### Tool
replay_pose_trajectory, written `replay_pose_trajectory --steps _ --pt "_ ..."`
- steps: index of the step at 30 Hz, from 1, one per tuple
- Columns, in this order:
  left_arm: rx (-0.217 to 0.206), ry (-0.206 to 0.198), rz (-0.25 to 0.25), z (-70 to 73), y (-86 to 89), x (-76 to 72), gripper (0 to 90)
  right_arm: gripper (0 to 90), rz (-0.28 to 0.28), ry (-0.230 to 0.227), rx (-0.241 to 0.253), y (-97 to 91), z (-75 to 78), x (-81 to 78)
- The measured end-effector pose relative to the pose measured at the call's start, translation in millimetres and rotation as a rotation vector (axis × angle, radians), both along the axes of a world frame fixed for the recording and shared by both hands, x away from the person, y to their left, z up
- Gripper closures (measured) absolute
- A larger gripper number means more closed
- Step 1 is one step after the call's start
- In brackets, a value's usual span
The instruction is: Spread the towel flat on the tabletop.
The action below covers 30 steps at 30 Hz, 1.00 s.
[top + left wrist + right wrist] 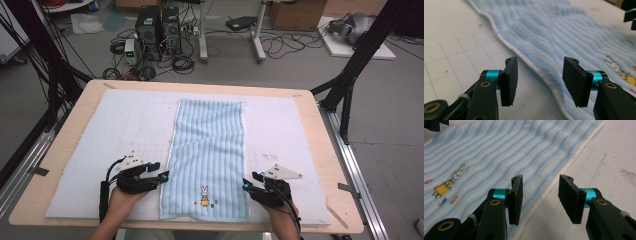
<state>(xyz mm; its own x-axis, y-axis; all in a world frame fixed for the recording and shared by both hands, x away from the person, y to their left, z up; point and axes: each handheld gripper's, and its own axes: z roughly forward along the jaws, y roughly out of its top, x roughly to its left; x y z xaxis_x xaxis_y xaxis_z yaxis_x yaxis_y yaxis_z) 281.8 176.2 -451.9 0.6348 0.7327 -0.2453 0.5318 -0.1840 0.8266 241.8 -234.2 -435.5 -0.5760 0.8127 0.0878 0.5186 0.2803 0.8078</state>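
Risk of a one-sided pick-up: left gripper (161, 176) and right gripper (247, 184) both parted, holding nothing, each straddling a long edge of the towel (207, 150) near its front corners. Could pinch the white mat (125, 130) instead of the hem, or catch one side alone, dragging the cloth askew. Pale blue, ribbed, soft terry with a white hem and a small rabbit print (204, 195); lying flat, lengthwise, mid-tabletop (320, 150), slightly rippled.

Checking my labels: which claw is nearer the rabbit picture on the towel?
Right. The right claw sits at the towel's right edge; the left claw sits at its left edge, slightly farther from the rabbit.
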Motion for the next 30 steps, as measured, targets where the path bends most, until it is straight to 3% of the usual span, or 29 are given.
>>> replay_pose_trajectory --steps 4,6,8,10,11,13,15,17,18,19,22,24,25,27,28,29,30 --pt "0.01 0.032 0.017 -0.7 -4.0 15.3 48.3 58.9 0.007 0.02 -0.043 17.1 -7.3 18.9" --pt "0.049 0.059 0.03 -1.8 -9.4 22.7 50.8 64.0 0.001 0.042 -0.073 25.1 -11.9 27.8" --pt "0.087 0.038 0.051 -1.0 -13.5 25.1 61.2 73.5 -0.006 0.048 -0.094 30.8 -13.2 34.0" --pt "0.172 -0.008 0.063 0.3 -15.7 26.9 82.1 84.8 0.004 0.058 -0.113 33.7 -11.2 38.4" --pt "0.154 0.012 0.064 0.0 -14.8 30.4 89.3 85.8 0.004 0.055 -0.124 35.0 -10.9 40.7" --pt "0.162 0.013 0.069 1.2 -16.4 36.1 89.8 86.0 -0.007 0.046 -0.124 36.5 -11.4 45.5" --pt "0.164 0.012 0.08 2.5 -18.8 41.0 89.8 85.7 -0.032 0.039 -0.106 36.8 -13.0 50.4" --pt "0.094 0.022 0.11 3.6 -18.2 42.2 89.5 83.7 -0.051 0.046 -0.075 36.1 -14.3 53.0" --pt "0.071 0.024 0.124 4.0 -18.5 42.2 82.3 81.7 -0.053 0.052 -0.067 35.6 -14.3 52.5" --pt "0.053 0.023 0.121 3.7 -18.9 42.6 68.8 80.0 -0.051 0.046 -0.067 35.1 -14.7 51.3" --pt "0.088 0.007 0.111 0.3 -22.8 45.1 49.4 74.1 -0.052 0.039 -0.064 31.7 -14.4 48.8" --pt "0.124 0.011 0.106 -0.3 -27.4 46.1 47.5 72.3 -0.054 0.034 -0.057 29.8 -14.2 49.1" --pt "0.158 -0.007 0.096 0.2 -30.6 45.1 47.3 72.3 -0.048 0.036 -0.054 29.4 -14.7 49.2" --pt "0.236 -0.059 0.081 0.3 -38.4 42.3 55.4 73.0 -0.046 0.037 -0.06 30.0 -15.3 49.2" --pt "0.246 -0.077 0.035 0.7 -40.2 41.8 67.2 74.2 -0.045 0.038 -0.059 30.6 -15.3 49.5" --pt "0.266 -0.095 0.028 0.8 -43.6 41.5 80.5 76.6 -0.042 0.04 -0.06 31.1 -15.3 50.0" --pt "0.293 -0.112 0.028 0.9 -47.5 42.2 86.0 79.9 -0.034 0.043 -0.06 31.6 -15.4 50.2"
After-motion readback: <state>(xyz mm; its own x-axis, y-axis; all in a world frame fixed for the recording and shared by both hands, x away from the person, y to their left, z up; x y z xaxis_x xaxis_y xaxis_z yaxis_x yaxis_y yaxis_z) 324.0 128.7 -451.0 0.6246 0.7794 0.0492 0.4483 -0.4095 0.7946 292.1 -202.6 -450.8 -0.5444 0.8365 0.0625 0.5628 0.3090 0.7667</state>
